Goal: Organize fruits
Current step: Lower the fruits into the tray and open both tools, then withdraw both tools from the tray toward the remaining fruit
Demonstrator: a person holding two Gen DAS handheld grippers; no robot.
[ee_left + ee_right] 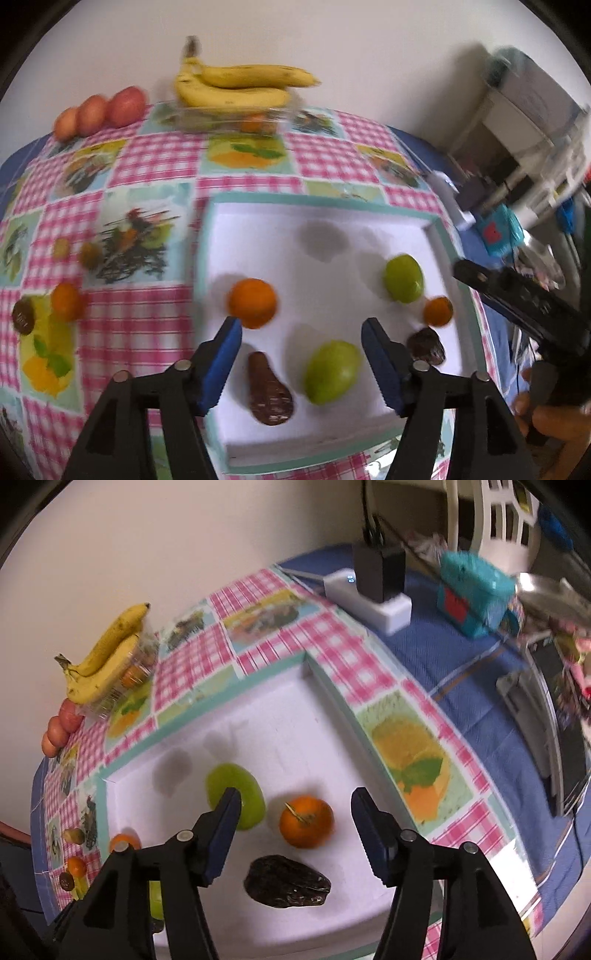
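Both grippers hang over the white tray (332, 221) with fingers spread, holding nothing. Left gripper (301, 332) frames a date (267, 391) and lime (332, 371); an orange (252, 302) sits at its 11 o'clock. Right gripper (295, 805) frames a small orange (306, 821); its left finger (225, 823) covers part of a lime (236, 794). Motion blurs the far fruit.

White tray (369, 218) on checked tablecloth (147, 162)

I noted a white tray (332, 428), teal-rimmed, on pink-checked, fruit-printed cloth (155, 158). At its 9 o'clock an orange fruit (252, 302); at 3, green (402, 278); yellow bananas (236, 86) at 12.
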